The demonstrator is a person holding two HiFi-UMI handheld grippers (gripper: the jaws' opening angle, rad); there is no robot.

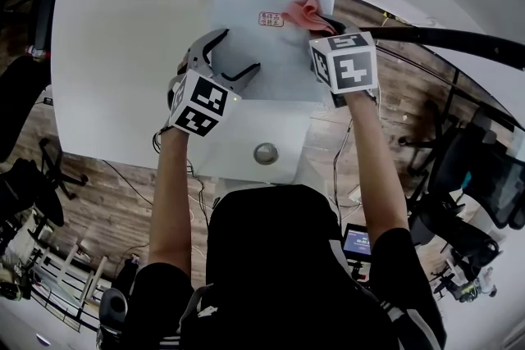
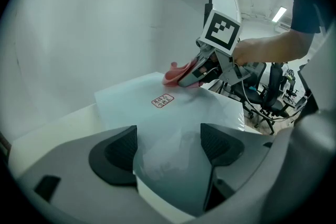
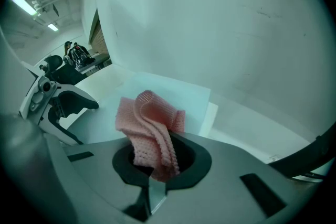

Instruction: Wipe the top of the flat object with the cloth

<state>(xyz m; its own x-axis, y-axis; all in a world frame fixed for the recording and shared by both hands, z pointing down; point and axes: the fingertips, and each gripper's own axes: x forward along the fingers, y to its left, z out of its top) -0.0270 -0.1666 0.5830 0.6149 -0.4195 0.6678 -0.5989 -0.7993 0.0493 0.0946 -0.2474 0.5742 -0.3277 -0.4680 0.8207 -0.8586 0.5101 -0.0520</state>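
One flat sheet [image 1: 262,53], translucent, laid on one white table [image 1: 115,53]; one red-edged label [image 1: 271,19] seen on its far part; one pink cloth [image 1: 300,11] clamped in right gripper [image 1: 318,22], set on sheet beside label; left gripper [image 1: 233,55] spread wide, sheet's near edge seen between jaws.

Cloth [image 3: 151,122] in my right claw [image 3: 157,162]: pink, open knit, coarse and nubbly. The flat object [image 2: 199,113] reads as smooth, pale plastic with a soft sheen (frosted, not mirror-bright). The counter [image 1: 123,53] is plain matt white. My left claw [image 2: 169,147] is matt grey plastic, and its pads [image 2: 119,150] are dark and finely ribbed. The floor [image 1: 111,201] below looks like wood planks.
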